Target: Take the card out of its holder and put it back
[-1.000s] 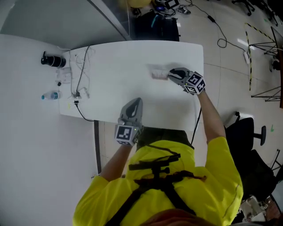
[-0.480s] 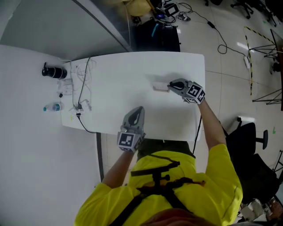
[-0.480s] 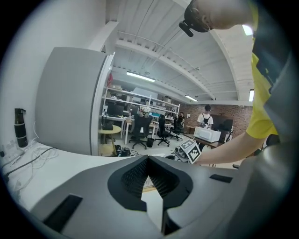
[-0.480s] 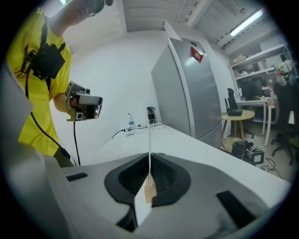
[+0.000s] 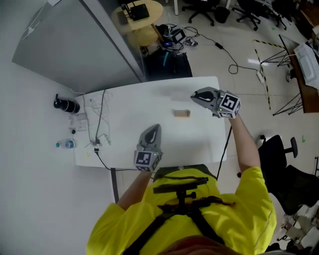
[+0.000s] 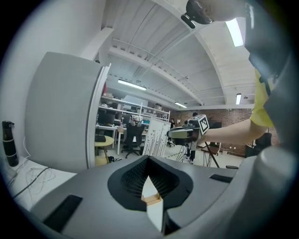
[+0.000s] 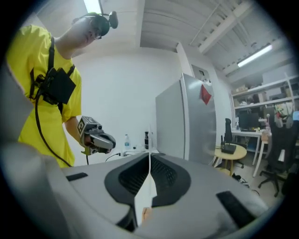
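Closest to me in the head view, at 6 o'clock, is the person's yellow shirt (image 5: 234,209) with a black chest harness (image 5: 179,188) strapped across it. A black office chair (image 5: 279,149) stands on the floor out at 3 o'clock.

Just past the shirt, over the near edge of the white worktop (image 5: 129,99), the left tongs (image 5: 155,128) point toward 12 o'clock. In the left gripper view I see their jaws pressed together at the tips with nothing pinched. A slim gap lower down shows white worktop and a tan block that looks like the holder.

The holder (image 5: 181,113) is a small tan block resting on the worktop near its middle. It lies at about 1 o'clock from the left tongs and well apart from both pairs.

Further out at 2 o'clock, near the worktop's far right corner, the right tongs (image 5: 196,95) point toward 9 o'clock. Their jaws have just been closing and now pinch the card (image 7: 144,193). In the right gripper view it stands edge-on between the pads, white, with its thin top edge rising above the jaw tips. The card is out of the holder and well away from it.

At 9 to 10 o'clock, the worktop's left end carries loose cables (image 5: 99,122), a black flask (image 5: 66,105) and a small water bottle (image 5: 65,144). Beyond the far edge stands a grey partition (image 5: 84,45) at 11 o'clock. Behind it, near 12 o'clock, is a round wooden table (image 5: 142,15).
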The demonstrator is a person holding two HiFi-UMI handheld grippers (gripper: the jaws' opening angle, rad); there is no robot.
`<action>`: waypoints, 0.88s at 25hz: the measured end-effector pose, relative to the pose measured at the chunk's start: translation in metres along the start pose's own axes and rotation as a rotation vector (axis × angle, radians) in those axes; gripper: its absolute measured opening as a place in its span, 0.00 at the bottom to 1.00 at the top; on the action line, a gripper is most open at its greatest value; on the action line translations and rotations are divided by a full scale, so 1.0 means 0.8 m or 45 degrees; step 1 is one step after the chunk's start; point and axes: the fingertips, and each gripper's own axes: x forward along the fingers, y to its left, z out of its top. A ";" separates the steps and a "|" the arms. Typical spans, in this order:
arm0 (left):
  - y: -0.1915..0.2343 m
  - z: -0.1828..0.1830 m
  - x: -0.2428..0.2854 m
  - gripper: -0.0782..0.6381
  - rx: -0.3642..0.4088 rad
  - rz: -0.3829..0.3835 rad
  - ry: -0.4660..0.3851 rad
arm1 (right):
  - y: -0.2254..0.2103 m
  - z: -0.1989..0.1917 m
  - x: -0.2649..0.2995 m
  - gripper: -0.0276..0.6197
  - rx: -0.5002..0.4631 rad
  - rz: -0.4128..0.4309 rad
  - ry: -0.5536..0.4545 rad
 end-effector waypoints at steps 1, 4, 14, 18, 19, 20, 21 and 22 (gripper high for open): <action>0.000 0.004 -0.003 0.11 0.007 -0.008 -0.015 | 0.005 0.016 -0.002 0.07 -0.020 0.000 -0.009; -0.010 0.009 -0.009 0.11 0.026 -0.049 -0.016 | 0.022 0.040 -0.004 0.07 -0.062 0.004 -0.006; -0.037 -0.002 -0.028 0.11 0.021 -0.071 -0.013 | 0.048 0.043 -0.015 0.07 -0.062 -0.018 -0.003; -0.039 0.008 -0.025 0.11 0.024 -0.065 -0.033 | 0.046 0.041 -0.018 0.07 -0.059 -0.010 0.002; -0.039 0.007 -0.025 0.11 0.019 -0.060 -0.031 | 0.046 0.037 -0.018 0.07 -0.051 -0.009 0.002; -0.039 0.004 -0.026 0.11 0.012 -0.058 -0.025 | 0.046 0.032 -0.018 0.07 -0.038 -0.009 0.000; -0.039 0.001 -0.027 0.11 0.008 -0.057 -0.016 | 0.047 0.025 -0.017 0.07 -0.024 -0.008 0.000; -0.040 -0.002 -0.028 0.11 0.007 -0.056 -0.008 | 0.049 0.017 -0.015 0.07 -0.012 -0.004 0.006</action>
